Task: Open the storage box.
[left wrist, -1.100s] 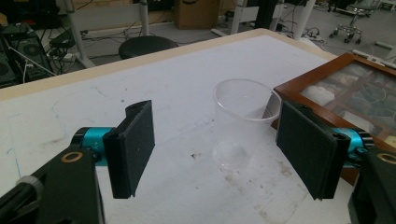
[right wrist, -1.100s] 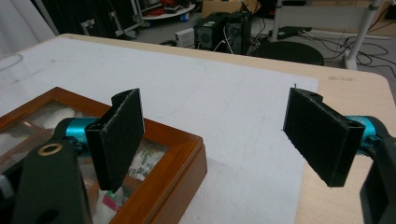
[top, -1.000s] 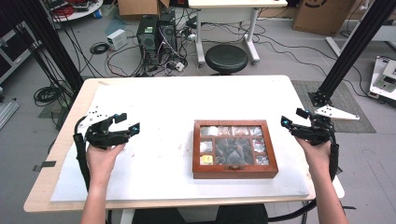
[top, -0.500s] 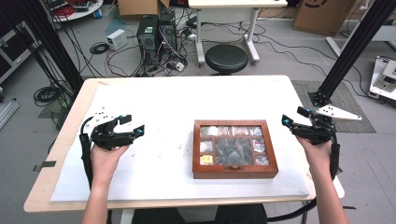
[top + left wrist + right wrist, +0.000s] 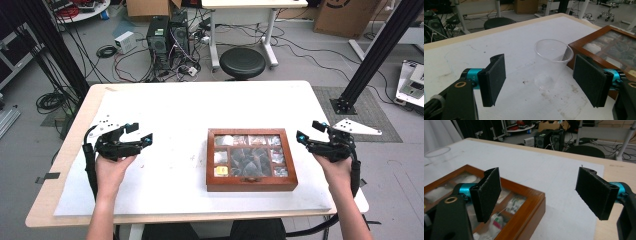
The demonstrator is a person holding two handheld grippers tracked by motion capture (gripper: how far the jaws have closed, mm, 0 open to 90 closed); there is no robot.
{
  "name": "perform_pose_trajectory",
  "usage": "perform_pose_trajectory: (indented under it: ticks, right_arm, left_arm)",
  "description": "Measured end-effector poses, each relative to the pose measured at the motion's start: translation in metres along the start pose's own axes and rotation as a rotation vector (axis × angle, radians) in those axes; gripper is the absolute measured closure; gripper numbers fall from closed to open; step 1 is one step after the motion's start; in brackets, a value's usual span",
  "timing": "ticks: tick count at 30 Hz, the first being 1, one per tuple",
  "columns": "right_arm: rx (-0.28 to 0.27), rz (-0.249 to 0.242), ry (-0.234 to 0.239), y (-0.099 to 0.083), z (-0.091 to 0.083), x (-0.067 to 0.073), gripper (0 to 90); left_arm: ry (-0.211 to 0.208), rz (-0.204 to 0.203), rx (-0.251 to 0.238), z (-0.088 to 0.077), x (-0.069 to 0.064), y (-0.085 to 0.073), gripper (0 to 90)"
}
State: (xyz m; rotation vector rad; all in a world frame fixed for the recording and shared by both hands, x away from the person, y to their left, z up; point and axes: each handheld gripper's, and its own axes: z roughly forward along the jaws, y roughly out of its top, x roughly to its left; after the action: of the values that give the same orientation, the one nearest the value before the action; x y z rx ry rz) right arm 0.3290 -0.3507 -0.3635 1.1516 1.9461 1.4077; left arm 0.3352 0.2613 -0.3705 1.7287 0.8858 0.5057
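Observation:
A wooden box [image 5: 250,186] with a glass lid and several compartments lies right of the table's middle. A clear plastic cup [image 5: 552,63] stands upright on the white sheet, close to the box's corner [image 5: 584,47]. My left gripper [image 5: 140,133] is held over the left part of the table and is open; in its own view the left gripper [image 5: 540,75] faces the cup, which stands beyond the pads [image 5: 495,77]. My right gripper [image 5: 309,131] is open just right of the box. In the right gripper view [image 5: 541,190] its left pad hangs over the box [image 5: 524,192].
The table [image 5: 200,105] is covered by a white sheet with a wooden border showing. Behind the far edge are a black stool [image 5: 242,62], computer towers [image 5: 167,35] and cables on the floor. A black frame post [image 5: 375,55] stands at the right.
My left gripper has shifted and turned slightly toward the box. The right gripper, the box and the cup have stayed put.

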Motion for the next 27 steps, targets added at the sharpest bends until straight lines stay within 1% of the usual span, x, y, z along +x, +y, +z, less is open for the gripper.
perform_pose_trajectory:
  ticks: [1, 5, 8, 10, 12, 16, 17, 18, 19, 23, 25, 27]
  right_arm:
    - [0.000, 0.000, 0.000, 0.000, 0.000, 0.000, 20.5]
    - [0.009, -0.026, 0.007, -0.009, -0.007, 0.010, 20.6]
    - [0.009, -0.033, 0.009, -0.014, -0.015, 0.014, 20.6]
    - [0.017, -0.031, 0.014, -0.017, -0.021, 0.016, 20.6]
    - [0.027, -0.042, 0.015, -0.021, -0.027, 0.017, 20.6]
    - [0.034, -0.039, 0.028, -0.031, -0.039, 0.022, 20.6]
    - [0.035, -0.031, 0.024, -0.035, -0.045, 0.025, 20.6]
    - [0.035, -0.031, 0.024, -0.035, -0.045, 0.025, 20.6]
    - [0.038, -0.030, 0.033, -0.040, -0.049, 0.028, 20.6]
    - [0.051, -0.032, 0.045, -0.047, -0.052, 0.034, 20.6]
    - [0.063, -0.041, 0.049, -0.052, -0.053, 0.037, 20.6]
    - [0.071, -0.038, 0.056, -0.056, -0.054, 0.040, 20.6]
  left_arm:
    - [0.003, -0.004, -0.002, 0.000, 0.000, 0.000, 26.5]
    - [0.000, -0.008, -0.002, -0.001, -0.001, 0.000, 26.5]
    - [-0.003, -0.008, -0.003, -0.001, -0.001, 0.000, 26.5]
    - [-0.004, -0.006, -0.003, -0.001, -0.002, 0.000, 26.5]
    - [-0.001, -0.007, -0.004, -0.002, -0.002, 0.000, 26.5]
    - [-0.002, -0.007, -0.007, -0.002, -0.002, 0.001, 26.5]
    - [-0.004, -0.005, -0.006, -0.002, -0.002, 0.001, 26.5]
    - [-0.003, -0.006, -0.005, -0.002, -0.002, 0.001, 26.5]
    - [-0.004, -0.004, -0.004, -0.001, -0.002, 0.001, 26.5]
    - [-0.008, -0.004, -0.003, 0.000, -0.003, 0.001, 26.5]
    - [-0.007, -0.006, -0.007, 0.000, -0.002, 0.002, 26.5]
    - [-0.009, -0.010, -0.012, 0.001, -0.001, 0.002, 26.5]
